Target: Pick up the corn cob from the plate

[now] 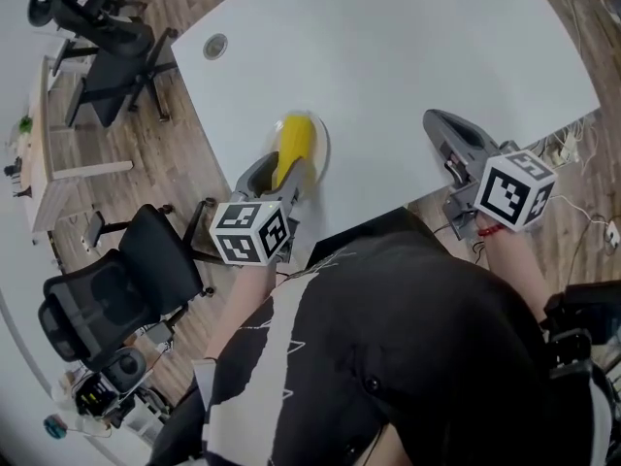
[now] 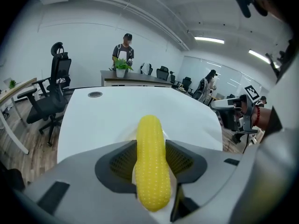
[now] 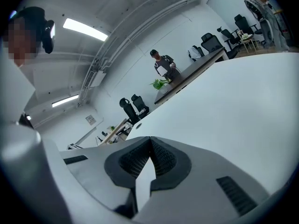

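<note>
Corn cob [image 2: 152,162] is already clamped by the left gripper [image 1: 284,175] but not yet lifted off the plate [image 1: 323,139], looks like; right gripper [image 3: 150,140] is pinched closed on nothing

The corn cob [image 1: 294,142] is bright yellow, plump and blunt-ended, dotted with rows of small kernels. It lies lengthwise between the jaws of the left tool [image 1: 281,175], whose ribbed pads touch it on both sides. Under it is the plate [image 1: 323,142], small, round and pale, near the edge of the table [image 1: 408,56]. The cob seems to rest on it, though that is hard to tell.
</note>
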{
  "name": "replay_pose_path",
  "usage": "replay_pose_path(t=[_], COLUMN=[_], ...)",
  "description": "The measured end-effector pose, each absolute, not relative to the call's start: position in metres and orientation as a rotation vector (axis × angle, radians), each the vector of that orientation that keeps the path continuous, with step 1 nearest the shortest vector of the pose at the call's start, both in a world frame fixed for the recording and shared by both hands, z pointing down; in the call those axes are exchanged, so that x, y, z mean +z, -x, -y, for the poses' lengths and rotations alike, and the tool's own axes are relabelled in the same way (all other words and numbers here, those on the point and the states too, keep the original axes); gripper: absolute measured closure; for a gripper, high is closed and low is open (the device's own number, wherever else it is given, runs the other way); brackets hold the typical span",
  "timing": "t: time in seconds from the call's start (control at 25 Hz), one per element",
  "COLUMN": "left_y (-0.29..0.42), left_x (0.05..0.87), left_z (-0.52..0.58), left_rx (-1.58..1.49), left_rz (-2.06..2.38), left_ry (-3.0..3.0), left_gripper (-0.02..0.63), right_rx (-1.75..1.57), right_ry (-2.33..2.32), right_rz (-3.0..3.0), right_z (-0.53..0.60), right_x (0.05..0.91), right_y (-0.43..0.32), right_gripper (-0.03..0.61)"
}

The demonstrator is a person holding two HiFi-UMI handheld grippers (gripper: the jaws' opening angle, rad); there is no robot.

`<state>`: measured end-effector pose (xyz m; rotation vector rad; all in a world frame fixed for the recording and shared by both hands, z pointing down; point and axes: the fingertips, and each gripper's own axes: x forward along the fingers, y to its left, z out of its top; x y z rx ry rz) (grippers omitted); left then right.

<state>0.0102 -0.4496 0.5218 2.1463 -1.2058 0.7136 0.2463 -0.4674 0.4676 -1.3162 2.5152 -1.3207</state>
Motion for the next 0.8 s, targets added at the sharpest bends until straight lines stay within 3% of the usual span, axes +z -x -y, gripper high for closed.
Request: replay_pose_path(t=[0.8], left_y=[-0.002], left_x=[0.492], left_z=[0.455], left_rx=[0.288], left_rz=[1.378], left_ry=[-1.927], left_gripper=[0.422], right_rx=[-1.318], right_ry=[1.249], right_rz=[-2.559], right_z=[0.477], right_x=[0.459], right_y=[-0.266], right_gripper=[0.565])
